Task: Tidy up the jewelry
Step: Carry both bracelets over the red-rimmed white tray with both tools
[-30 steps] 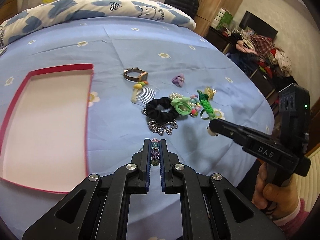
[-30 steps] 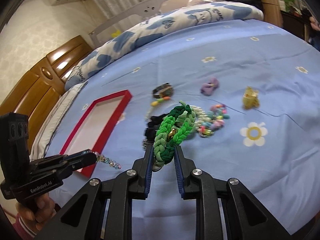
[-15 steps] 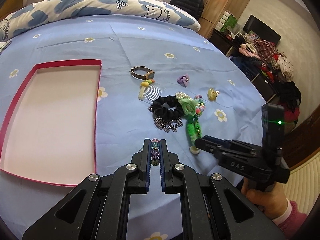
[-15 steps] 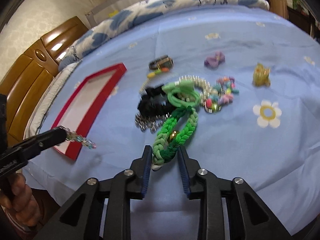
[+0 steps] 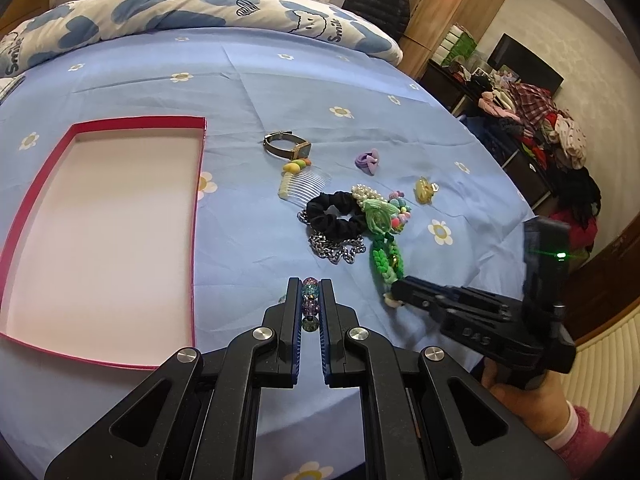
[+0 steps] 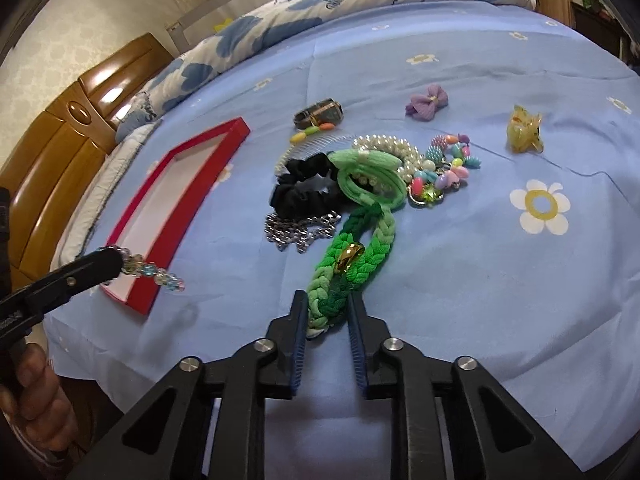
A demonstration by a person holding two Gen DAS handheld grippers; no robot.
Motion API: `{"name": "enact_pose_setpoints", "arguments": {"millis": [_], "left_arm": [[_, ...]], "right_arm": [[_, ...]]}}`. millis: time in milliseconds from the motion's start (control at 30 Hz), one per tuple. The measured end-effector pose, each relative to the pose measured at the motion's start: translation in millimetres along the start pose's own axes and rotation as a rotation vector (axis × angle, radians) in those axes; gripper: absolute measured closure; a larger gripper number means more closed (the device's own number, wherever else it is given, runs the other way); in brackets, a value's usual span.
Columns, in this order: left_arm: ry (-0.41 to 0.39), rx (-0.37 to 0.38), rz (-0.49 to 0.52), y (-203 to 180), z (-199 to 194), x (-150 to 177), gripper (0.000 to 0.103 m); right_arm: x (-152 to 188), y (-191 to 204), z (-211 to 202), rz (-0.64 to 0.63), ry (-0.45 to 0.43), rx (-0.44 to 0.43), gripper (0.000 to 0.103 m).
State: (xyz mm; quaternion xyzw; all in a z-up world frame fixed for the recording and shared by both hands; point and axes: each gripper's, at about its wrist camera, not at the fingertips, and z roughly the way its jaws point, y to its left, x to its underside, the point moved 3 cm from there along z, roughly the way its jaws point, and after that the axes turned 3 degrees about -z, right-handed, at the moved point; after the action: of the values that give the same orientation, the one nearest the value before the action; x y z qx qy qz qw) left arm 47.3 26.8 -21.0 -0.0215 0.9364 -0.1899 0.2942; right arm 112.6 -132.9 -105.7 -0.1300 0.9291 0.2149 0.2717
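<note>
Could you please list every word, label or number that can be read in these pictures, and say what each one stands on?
"Smile": on the white quilt with blue hearts, printed below a cartoon face.
"Smil": on the same quilt's left edge, cut off.
"DAS": faint raised letters on the black right claw's body.
Lettering on the black left claw's body: too cut off to read.
</note>
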Motion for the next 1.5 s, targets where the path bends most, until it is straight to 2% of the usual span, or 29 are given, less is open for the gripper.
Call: {"name": "enact_pose_setpoints", "arguments": {"millis": [200, 467, 600, 667, 733, 800, 867, 967, 1300, 1500], "left_arm": [[-0.018, -0.005, -0.020, 7.8, -8.2, -1.3, 0.097], [-0.062, -0.034, -0.066, 32.1, -28.0, -5.3, 0.097], [-0.080, -0.056, -0.099, 50.6, -38.0, -4.8, 0.097], [-0.086, -0.064, -0.117, 59.9, -42.5, -4.6, 0.097], [-0.094, -0.079, -0.130, 67.9, -45.9, -4.3, 0.097], [-0.099, -0.088, -0.150, 76.9, -48.9, -3.6, 0.097], [-0.107, -0.101, -0.164, 85.4, -52.2, -3.4, 0.097], [-0.122, -0.121, -0.186, 99.0, -58.0, -4.3, 0.097], [-0.153, -0.213, -0.240, 145.9, -65.1, -14.4, 0.097], [-0.126, -0.264, -0.273, 175.3, -52.1, -12.3, 0.097]], "right_arm": [[-14.4, 20.4, -25.1, -0.044, -0.094, -0.036, 0.086], [-29.9, 52.2, -25.7, -0.105, -0.130, -0.091, 0.086], [-33.9, 62.6, -13.6, -0.116, -0.108, -0.128, 0.086], [-34.2, 68.1, -5.0, -0.149, -0.082, -0.089, 0.086], [-34.4, 67.8, -2.7, -0.100, -0.083, -0.169, 0.086], [-34.2, 77.4, -1.0, -0.162, -0.085, -0.106, 0.086], [-35.8, 80.8, 0.7, -0.138, -0.082, -0.174, 0.086], [-38.2, 91.2, 5.6, -0.162, -0.079, -0.161, 0.086], [-47.5, 162.8, 41.0, -0.250, -0.032, -0.298, 0.086], [-43.3, 197.4, 72.8, -0.304, 0.034, -0.333, 0.086]]}}
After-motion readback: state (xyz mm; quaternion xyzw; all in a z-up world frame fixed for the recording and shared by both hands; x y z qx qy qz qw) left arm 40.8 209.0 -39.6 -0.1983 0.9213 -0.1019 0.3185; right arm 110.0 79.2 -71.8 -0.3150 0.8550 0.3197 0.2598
